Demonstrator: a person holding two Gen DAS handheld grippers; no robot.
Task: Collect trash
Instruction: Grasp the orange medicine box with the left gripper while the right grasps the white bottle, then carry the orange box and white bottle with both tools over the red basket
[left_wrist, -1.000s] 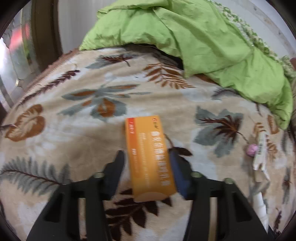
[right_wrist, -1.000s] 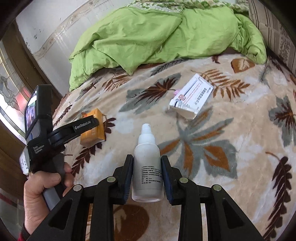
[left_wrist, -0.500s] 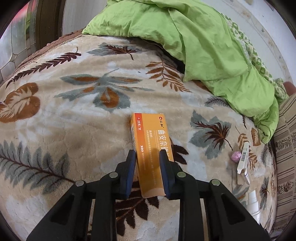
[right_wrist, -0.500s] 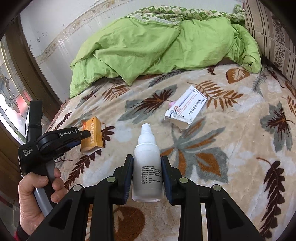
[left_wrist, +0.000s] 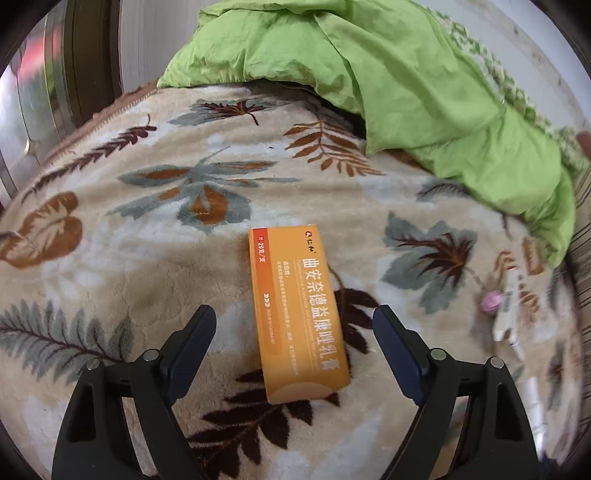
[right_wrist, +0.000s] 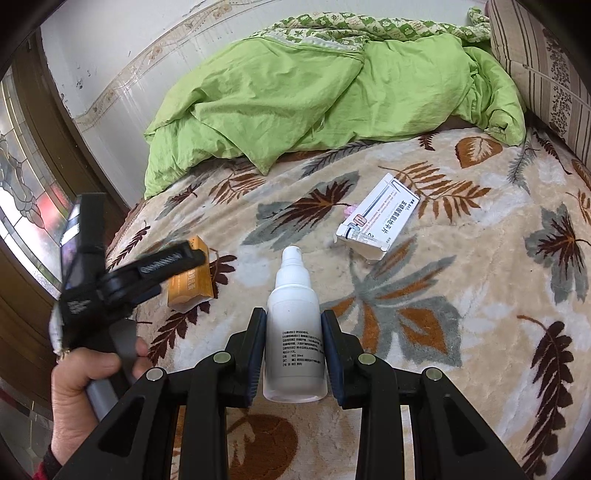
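Both grippers are held over a bed. The left gripper (left_wrist: 293, 328) is spread wide, its dark fingers (left_wrist: 192, 339) standing well clear on either side of an orange medicine box (left_wrist: 297, 314), which lies flat on the blanket (left_wrist: 110, 258) and is touched by neither finger. The right gripper (right_wrist: 293, 326) is closed on a white spray bottle (right_wrist: 295, 332), whose body is pressed between the two pads while its nozzle points away from the camera.

Most of the bed surface is covered by the beige blanket printed with brown and grey leaves. Along the far edge of the bed a green duvet (right_wrist: 314, 99) is heaped in folds, and a striped pillow (right_wrist: 546, 62) is seen at the far right corner. A stained-glass door (right_wrist: 26, 192) stands beyond the left edge.

From the right wrist view, the orange box is found near the left edge of the bed, partly hidden by the left gripper, whose handle is gripped by the person's left hand (right_wrist: 85, 384). A white medicine box (right_wrist: 378, 225) with an open end lies toward the middle of the blanket, well apart from the bottle. Just beside its far end a small pink object (right_wrist: 349, 209) is seen; what it is cannot be told.
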